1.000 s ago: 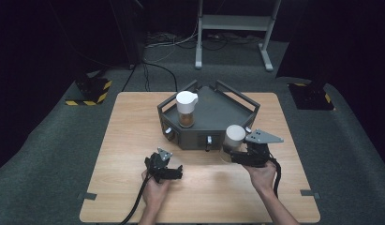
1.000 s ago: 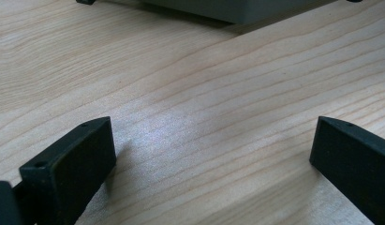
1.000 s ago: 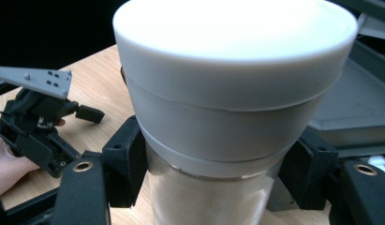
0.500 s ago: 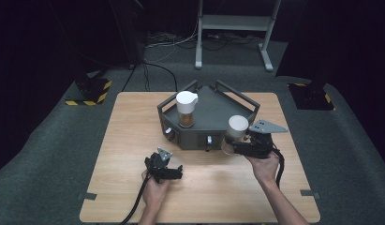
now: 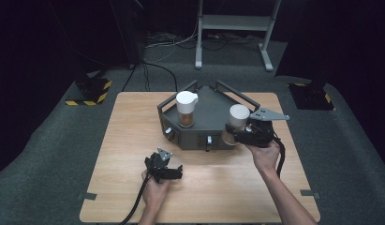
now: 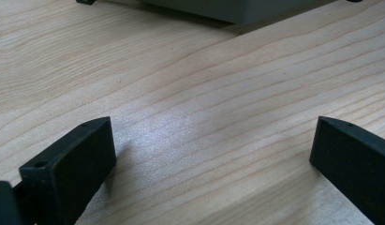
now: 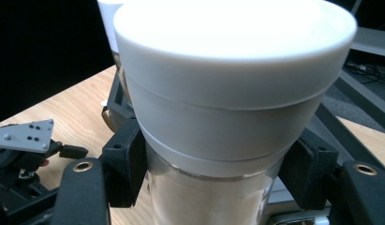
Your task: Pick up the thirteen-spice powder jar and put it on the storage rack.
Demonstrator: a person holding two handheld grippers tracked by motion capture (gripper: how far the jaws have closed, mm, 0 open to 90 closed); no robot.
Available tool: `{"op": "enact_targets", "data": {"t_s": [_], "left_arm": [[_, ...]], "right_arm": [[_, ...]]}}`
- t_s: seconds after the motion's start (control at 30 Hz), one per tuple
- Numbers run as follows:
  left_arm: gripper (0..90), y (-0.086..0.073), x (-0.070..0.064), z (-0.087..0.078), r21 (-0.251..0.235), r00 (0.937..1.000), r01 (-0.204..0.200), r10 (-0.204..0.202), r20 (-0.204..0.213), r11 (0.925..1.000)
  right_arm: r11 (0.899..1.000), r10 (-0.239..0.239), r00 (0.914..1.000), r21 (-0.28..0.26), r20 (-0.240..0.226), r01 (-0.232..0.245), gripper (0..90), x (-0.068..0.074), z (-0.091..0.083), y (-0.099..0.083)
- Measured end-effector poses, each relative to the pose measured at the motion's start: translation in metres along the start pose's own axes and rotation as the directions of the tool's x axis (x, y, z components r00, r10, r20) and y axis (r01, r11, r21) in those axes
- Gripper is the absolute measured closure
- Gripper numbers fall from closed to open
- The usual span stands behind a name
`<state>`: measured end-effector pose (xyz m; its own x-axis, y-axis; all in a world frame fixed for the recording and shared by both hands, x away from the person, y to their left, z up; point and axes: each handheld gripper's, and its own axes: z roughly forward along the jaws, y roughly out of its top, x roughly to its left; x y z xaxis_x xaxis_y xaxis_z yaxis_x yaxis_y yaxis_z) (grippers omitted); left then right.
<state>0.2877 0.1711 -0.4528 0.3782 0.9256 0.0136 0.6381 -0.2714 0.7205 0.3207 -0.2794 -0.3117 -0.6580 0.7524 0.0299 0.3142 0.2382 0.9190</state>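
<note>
Your right gripper [image 5: 238, 136] is clamped on a clear jar with a white lid [image 5: 238, 119], its two black jaws pressing the jar's sides just under the lid, as the right gripper view shows [image 7: 213, 178]. You hold that jar at the near right corner of the grey angular metal tray with raised handles [image 5: 213, 105], which sits toward the far middle of the light wooden counter [image 5: 134, 140]. Whether the jar's base touches anything cannot be told. A second clear jar with a white spouted lid [image 5: 186, 108] stands upright on the left part of the tray, holding something brown at the bottom.

Your left gripper [image 5: 166, 172] rests low on the counter near you, well apart from the tray; its jaws are spread wide with nothing but bare wood between them [image 6: 209, 154].
</note>
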Motion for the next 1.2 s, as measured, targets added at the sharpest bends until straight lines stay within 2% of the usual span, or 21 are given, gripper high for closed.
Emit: {"op": "enact_targets", "data": {"t_s": [0.5, 1.0, 1.2], "left_arm": [[0.3, 0.000, 0.000, 0.000, 0.000, 1.0000, 0.000, 0.000, 0.001, 1.0000], [0.3, 0.000, 0.000, 0.000, 0.001, 1.0000, 0.000, 0.000, 0.001, 1.0000], [0.3, 0.000, 0.000, 0.000, 0.001, 1.0000, 0.000, 0.000, 0.001, 1.0000]], "right_arm": [[1.000, 0.000, 0.9992, 0.001, 0.041, 0.000, 32.6, -0.003, 0.011, 0.021], [1.000, 0.003, 0.9946, 0.012, 0.104, -0.004, 32.6, -0.002, 0.033, 0.031], [1.000, 0.021, 0.9922, 0.006, 0.122, -0.022, 32.6, -0.003, 0.041, 0.032]]}}
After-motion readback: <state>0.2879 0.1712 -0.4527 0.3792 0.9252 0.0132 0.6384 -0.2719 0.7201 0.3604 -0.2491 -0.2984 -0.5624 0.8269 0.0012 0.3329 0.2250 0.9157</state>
